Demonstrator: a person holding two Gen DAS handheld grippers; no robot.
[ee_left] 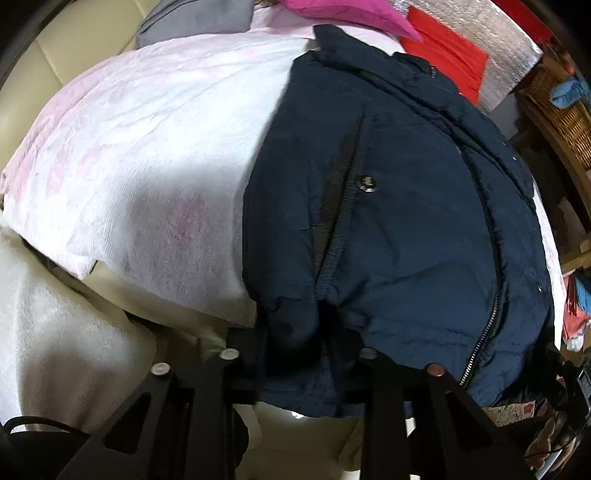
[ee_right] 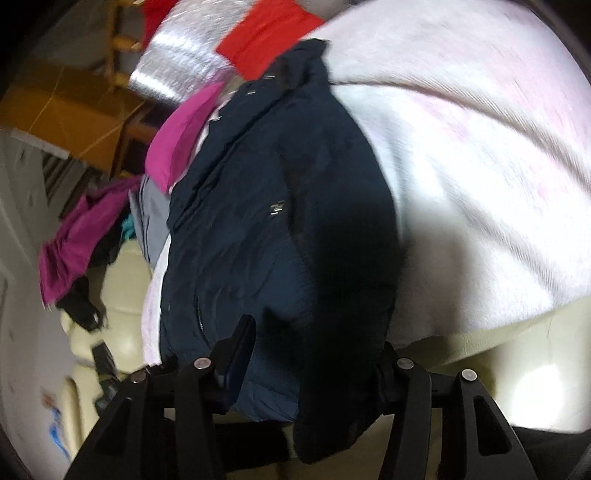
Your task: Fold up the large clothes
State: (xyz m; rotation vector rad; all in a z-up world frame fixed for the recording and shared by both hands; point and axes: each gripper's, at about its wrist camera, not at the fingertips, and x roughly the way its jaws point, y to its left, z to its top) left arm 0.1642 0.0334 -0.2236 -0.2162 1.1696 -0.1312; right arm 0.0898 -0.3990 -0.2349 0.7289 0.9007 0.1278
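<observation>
gripping the hem for the fold

the dark navy padded jacket (ee_left: 388, 206) lies on the pale pink bedspread (ee_left: 147, 147), hem at the near edge. my left tool (ee_left: 295, 354) and right tool (ee_right: 306, 362) each clench that hem. next, i judge, lift both together and carry it far.

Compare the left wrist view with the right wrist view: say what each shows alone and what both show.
Only the left wrist view shows a wicker basket, the jacket's zipper and the left gripper, its jaws around the jacket's hem. Only the right wrist view shows a wooden cabinet and the right gripper on the hem. Both show the navy jacket lying on a pale pink blanket, plus red fabric and magenta cloth.
</observation>
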